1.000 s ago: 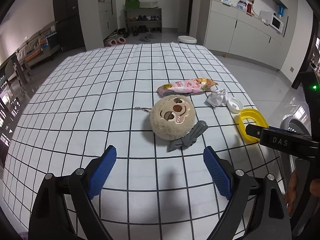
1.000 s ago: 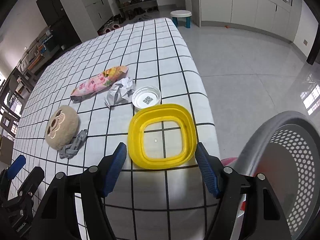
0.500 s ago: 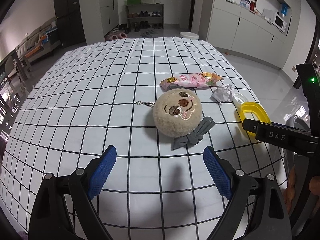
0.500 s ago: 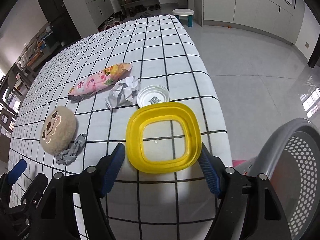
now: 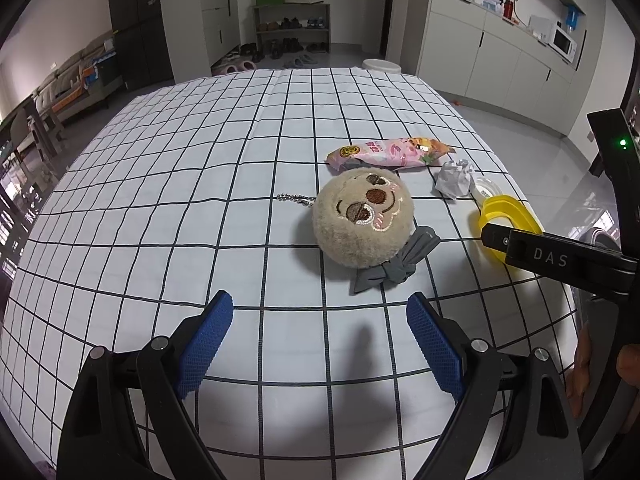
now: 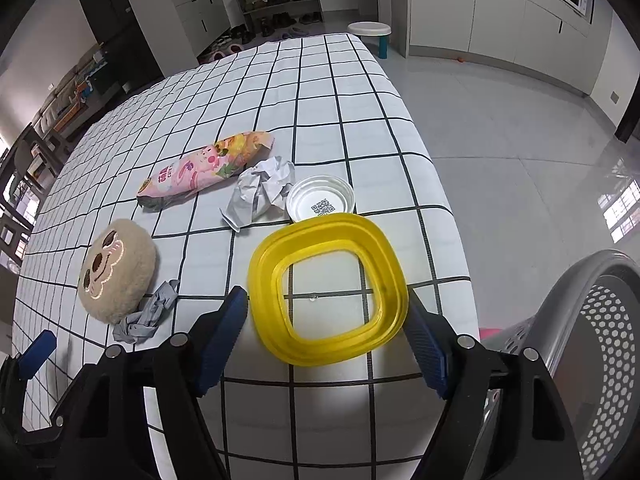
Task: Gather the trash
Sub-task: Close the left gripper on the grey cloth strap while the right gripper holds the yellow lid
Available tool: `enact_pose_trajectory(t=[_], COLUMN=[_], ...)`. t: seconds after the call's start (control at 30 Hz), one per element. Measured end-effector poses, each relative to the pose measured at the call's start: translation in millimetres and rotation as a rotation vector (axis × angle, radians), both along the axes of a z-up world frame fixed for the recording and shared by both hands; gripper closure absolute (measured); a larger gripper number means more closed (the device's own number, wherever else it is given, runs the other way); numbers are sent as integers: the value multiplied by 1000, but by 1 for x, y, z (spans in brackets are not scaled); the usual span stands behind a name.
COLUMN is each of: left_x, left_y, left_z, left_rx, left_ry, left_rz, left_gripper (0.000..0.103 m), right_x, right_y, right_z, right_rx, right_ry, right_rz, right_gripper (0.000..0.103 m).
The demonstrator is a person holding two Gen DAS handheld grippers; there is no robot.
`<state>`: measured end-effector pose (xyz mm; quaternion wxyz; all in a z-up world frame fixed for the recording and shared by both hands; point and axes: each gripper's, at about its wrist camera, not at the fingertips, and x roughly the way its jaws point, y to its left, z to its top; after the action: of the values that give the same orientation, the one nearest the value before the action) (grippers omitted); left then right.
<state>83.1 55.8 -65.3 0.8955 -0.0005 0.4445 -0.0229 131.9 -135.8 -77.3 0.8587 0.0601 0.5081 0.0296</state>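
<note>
**Right tool closing in on the yellow lid**

Closing in since a second ago, the right tool (image 6: 324,330) is now sitting with its blue pads either side of the yellow lid (image 6: 327,292), where before the lid lay a little ahead of them. Its jaws are standing wide open and gripping nothing; the lid is lying flat on the table (image 6: 328,92) between them, apparently not yet touched, though I cannot tell for certain at the right pad.

Over on the other side, the left tool (image 5: 320,340) is hanging open and empty too, and the plush toy (image 5: 362,220) is looming larger and straight ahead of it than a second back.

The relation that matters: the lid is lying dead ahead of the right tool, squarish, spanning nearly the full gap between the pads, so the right hand is clearly the nearer one. Just beyond the lid, the white cap (image 6: 321,200) is touching or overlapping its far rim, with the crumpled paper (image 6: 260,194) beside that and the pink snack wrapper (image 6: 204,170) further back, its long axis running diagonally away to the right.

Watch the edges: the lid is sitting close to the table's right edge, and the grey mesh bin (image 6: 592,344) is waiting just off that edge, low right. Room there looks open for a short carry across.
</note>
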Motion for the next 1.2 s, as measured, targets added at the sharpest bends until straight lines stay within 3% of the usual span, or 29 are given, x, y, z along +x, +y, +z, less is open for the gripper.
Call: enact_pose_trajectory(t=[0.77, 1.2], left_x=[6, 37], left_y=[-17, -40], left_z=[-13, -28], left_rx=[-37, 11], left_ry=[49, 88], left_rz=[-35, -51], left_gripper=[16, 16], right_x=[-50, -55], right_y=[-23, -50], right_z=[46, 53], right_rx=[147, 199], right_ry=[-79, -78], right_rz=[25, -12], right_gripper=[34, 34])
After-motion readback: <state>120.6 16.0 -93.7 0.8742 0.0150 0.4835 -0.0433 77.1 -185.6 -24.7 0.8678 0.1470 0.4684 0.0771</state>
